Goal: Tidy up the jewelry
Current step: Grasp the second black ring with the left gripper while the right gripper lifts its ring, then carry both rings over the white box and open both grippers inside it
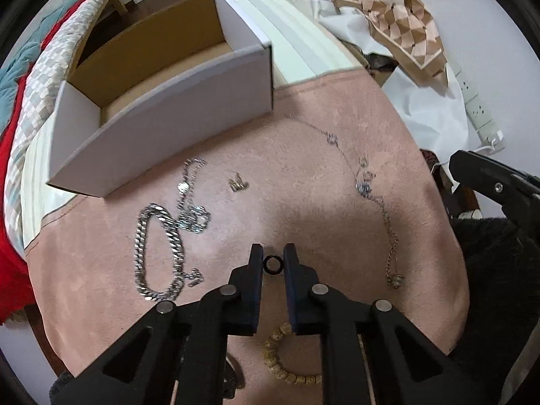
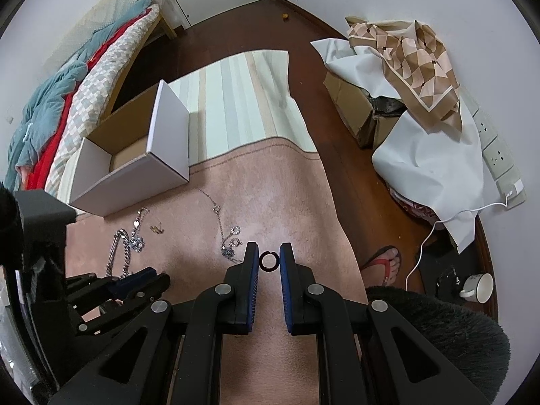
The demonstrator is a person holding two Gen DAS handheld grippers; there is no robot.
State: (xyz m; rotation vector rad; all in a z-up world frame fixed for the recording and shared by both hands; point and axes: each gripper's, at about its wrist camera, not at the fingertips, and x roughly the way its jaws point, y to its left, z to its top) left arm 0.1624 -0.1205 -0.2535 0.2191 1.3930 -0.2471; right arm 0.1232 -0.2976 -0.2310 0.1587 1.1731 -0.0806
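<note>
Each gripper holds a small black ring between its fingertips. My left gripper (image 1: pixel 272 263) is shut on a black ring (image 1: pixel 272 263) just above the pink mat (image 1: pixel 303 128). My right gripper (image 2: pixel 268 260) is shut on another black ring (image 2: pixel 269 261). A thick silver chain (image 1: pixel 158 253), a silver pendant necklace (image 1: pixel 192 202), a small gold piece (image 1: pixel 238 184), a thin charm chain (image 1: pixel 366 182) and a beaded bracelet (image 1: pixel 287 361) lie on the mat. An open white box (image 1: pixel 162 101) stands at the mat's far left; in the right wrist view the box (image 2: pixel 135 168) is far left.
A striped mat (image 2: pixel 243 101) lies beyond the pink one. Bedding (image 2: pixel 67 101) runs along the left. Cardboard boxes under cloths (image 2: pixel 405 101), a power strip (image 2: pixel 496 155), a cable, a white cup (image 2: pixel 479 287) and a person's sandalled foot (image 2: pixel 384 263) are at the right.
</note>
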